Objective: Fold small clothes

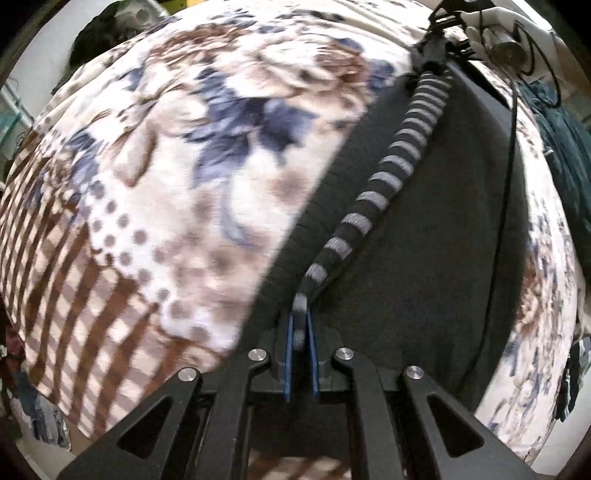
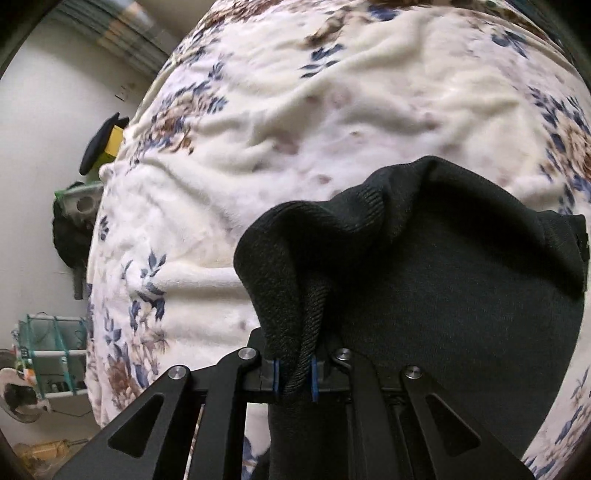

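A dark garment [image 1: 424,236] with a grey-striped band [image 1: 391,173] along one edge is stretched over a floral blanket. My left gripper [image 1: 301,332] is shut on the near end of the striped band. The band runs taut up to my right gripper [image 1: 448,29] at the top right, which grips its far end. In the right wrist view my right gripper [image 2: 295,373] is shut on a bunched ribbed edge of the dark garment [image 2: 443,295], which hangs in folds in front of it.
The floral blanket [image 1: 184,166] covers the bed; it fills the right wrist view too [image 2: 295,110]. A dark teal cloth [image 1: 565,140] lies at the right. A black cable [image 1: 506,184] hangs across the garment. Shelves and clutter [image 2: 51,354] stand by the wall at left.
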`<move>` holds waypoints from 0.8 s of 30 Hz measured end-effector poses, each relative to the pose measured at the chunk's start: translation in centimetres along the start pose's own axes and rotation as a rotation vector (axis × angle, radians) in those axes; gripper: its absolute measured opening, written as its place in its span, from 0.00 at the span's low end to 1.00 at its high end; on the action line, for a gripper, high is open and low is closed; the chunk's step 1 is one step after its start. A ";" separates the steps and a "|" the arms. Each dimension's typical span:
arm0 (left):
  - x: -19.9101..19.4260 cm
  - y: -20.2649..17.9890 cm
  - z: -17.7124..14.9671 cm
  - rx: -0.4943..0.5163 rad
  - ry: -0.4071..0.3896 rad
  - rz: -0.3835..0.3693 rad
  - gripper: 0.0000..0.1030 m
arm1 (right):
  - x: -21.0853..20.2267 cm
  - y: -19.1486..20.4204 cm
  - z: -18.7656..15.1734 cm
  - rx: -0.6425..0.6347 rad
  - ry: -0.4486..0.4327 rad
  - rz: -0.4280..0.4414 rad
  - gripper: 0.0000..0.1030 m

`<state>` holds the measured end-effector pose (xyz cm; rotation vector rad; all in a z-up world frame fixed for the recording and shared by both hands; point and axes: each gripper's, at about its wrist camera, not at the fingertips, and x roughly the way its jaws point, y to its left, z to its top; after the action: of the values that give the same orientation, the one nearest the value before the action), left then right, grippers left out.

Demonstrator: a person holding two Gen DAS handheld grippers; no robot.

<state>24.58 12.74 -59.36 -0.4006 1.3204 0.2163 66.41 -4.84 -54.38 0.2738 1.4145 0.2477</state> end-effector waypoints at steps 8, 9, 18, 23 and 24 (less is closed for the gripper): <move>-0.3 1.9 0.2 -0.063 0.062 -0.032 0.09 | 3.3 2.5 0.8 -0.037 0.062 -0.139 0.19; -0.7 2.1 0.3 -0.082 0.089 -0.024 0.15 | 3.2 2.8 0.7 -0.050 0.073 -0.126 0.27; -5.6 5.4 2.6 -0.146 0.137 -0.087 0.70 | -7.3 2.1 -8.0 -0.164 0.155 0.150 0.76; -5.3 0.9 5.3 -0.037 0.113 -0.112 0.71 | -13.4 -4.0 -19.1 -0.154 0.118 0.065 0.76; -4.5 -0.1 5.5 -0.008 0.111 -0.100 0.71 | -13.9 -5.8 -21.3 -0.116 0.120 0.061 0.76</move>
<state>28.49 15.21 -53.89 -0.4902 1.4043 0.1167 43.38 -14.08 -46.18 0.2090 1.5051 0.4004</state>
